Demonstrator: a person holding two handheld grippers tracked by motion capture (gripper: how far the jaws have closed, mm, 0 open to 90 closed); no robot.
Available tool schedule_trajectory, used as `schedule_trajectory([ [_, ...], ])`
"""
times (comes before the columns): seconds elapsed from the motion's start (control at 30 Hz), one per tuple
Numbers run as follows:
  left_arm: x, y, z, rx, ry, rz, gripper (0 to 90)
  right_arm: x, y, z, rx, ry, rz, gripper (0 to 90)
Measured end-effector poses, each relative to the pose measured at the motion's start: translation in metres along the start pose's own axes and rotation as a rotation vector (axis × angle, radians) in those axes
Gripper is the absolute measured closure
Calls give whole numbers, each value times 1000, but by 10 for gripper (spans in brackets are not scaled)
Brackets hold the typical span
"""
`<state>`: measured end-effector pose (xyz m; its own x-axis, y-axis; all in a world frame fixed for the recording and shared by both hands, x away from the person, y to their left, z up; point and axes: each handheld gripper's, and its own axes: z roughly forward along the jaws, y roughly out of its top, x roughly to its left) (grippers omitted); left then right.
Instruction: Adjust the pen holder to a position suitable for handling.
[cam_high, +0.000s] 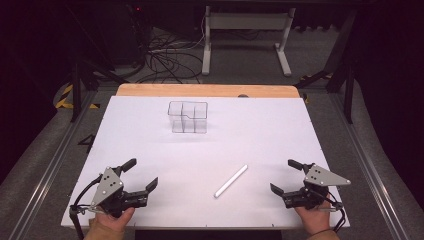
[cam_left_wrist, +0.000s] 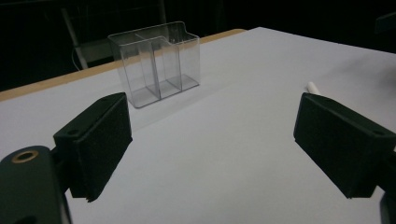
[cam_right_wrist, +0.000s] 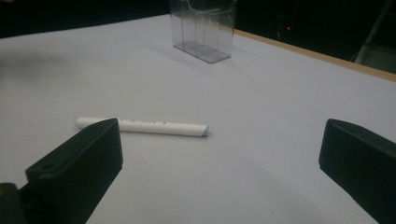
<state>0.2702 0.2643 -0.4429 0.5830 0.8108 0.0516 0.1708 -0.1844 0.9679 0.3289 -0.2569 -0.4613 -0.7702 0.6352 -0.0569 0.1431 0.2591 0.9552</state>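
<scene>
**Lining up on the white pen**

While the left gripper rests at the near edge with jaws wide and empty, the white pen lies flat between both tools, nearer the right gripper, also wide and empty. Approach it square across the barrel; the clear organizer stands well ahead.

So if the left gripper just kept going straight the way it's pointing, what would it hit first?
Probably the clear divided holder: it stands ahead between the open jaws of the left gripper, slightly off centre, with bare white table before it. The white pen lies off to the side.
</scene>
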Motion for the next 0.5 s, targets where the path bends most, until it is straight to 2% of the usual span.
schedule_trajectory([
  [0.03,0,0,0,0,0,0,118,0,0,0,0,0,0,1],
  [0.13,0,1,0,-3,-17,-34,111,0,-2,1,-2,11,7,0],
  [0.23,0,2,0,-2,-11,-38,106,0,-3,3,2,16,7,1],
  [0.4,-3,5,3,-1,-11,-9,106,-1,-6,6,12,22,13,5],
  [0.5,-4,7,5,6,-9,-7,107,-1,-7,6,10,20,13,7],
])
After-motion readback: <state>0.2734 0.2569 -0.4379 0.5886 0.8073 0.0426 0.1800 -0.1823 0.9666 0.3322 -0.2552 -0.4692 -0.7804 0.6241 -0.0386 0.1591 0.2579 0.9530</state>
